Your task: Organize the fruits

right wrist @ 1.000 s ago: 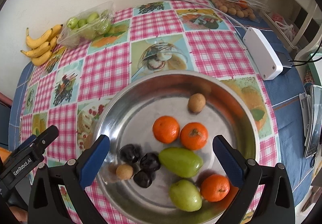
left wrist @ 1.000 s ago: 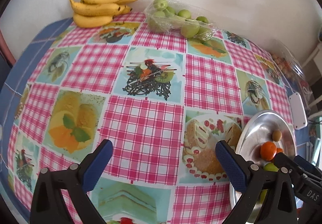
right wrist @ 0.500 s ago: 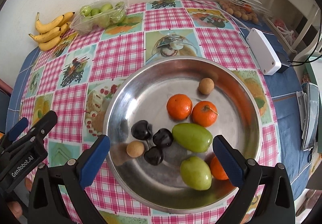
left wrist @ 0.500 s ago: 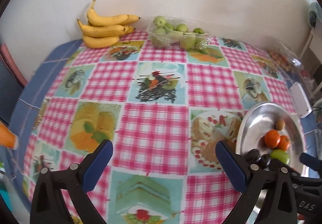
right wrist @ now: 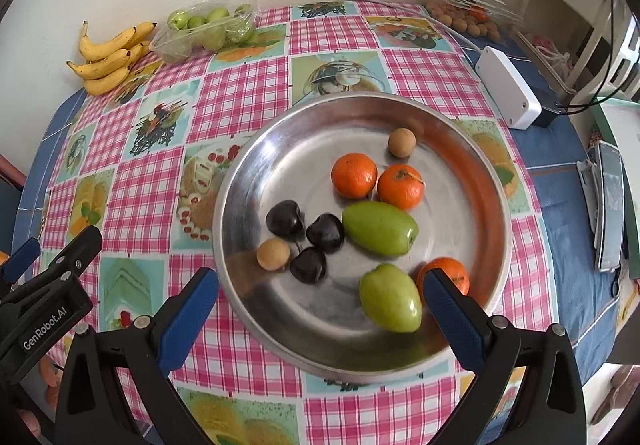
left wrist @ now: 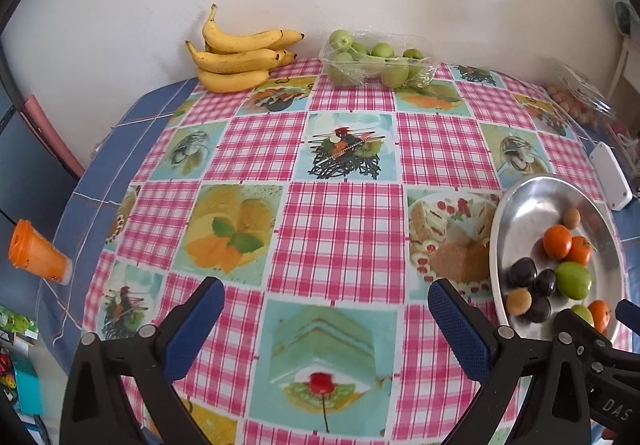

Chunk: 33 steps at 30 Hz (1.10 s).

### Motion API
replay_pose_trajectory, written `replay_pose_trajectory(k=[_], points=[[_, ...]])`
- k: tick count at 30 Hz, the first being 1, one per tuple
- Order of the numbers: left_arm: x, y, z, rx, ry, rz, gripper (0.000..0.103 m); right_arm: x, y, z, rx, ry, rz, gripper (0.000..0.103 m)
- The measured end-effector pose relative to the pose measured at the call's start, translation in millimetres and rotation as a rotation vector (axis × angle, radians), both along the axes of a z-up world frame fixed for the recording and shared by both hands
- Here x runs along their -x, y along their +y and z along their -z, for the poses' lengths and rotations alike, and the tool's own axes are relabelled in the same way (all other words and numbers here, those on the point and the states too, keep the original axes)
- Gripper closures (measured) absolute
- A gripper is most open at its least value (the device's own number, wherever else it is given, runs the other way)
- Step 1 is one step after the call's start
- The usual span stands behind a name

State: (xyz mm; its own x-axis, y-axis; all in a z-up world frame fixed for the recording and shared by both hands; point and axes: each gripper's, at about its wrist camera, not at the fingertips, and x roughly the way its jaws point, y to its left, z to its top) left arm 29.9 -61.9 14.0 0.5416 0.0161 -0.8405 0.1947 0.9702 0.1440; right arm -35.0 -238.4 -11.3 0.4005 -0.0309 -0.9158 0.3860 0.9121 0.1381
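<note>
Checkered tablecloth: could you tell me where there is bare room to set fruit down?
Free: the wide middle between the yellow bananas, the clear tray of green fruit and the round steel plate. Crowded: the plate's near half.

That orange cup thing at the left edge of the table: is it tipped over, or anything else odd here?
Yes, the orange cup lies on its side at the table's edge on the blue cloth. Nothing looks spilled. The fruit in the metal bowl and the bananas look orderly.

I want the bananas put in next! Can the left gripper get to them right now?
Probably yes: the left gripper is open and empty, and only bare tablecloth lies between it and the bananas by the wall.
</note>
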Motion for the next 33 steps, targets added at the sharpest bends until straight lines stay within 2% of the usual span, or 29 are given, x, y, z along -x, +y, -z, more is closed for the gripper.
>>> replay_pose_trajectory(k=[17, 33], points=[[43.4, 30.2, -14.3, -0.005, -0.018, 0.002, 0.000, 31.2, 33.3, -3.5, 0.039, -0.041, -0.044, 0.001], [57.7, 38.0, -21.9, 0.034, -0.025, 0.034, 0.000, 50.3, 38.0, -7.6, 0.062, -0.054, -0.038, 0.001]])
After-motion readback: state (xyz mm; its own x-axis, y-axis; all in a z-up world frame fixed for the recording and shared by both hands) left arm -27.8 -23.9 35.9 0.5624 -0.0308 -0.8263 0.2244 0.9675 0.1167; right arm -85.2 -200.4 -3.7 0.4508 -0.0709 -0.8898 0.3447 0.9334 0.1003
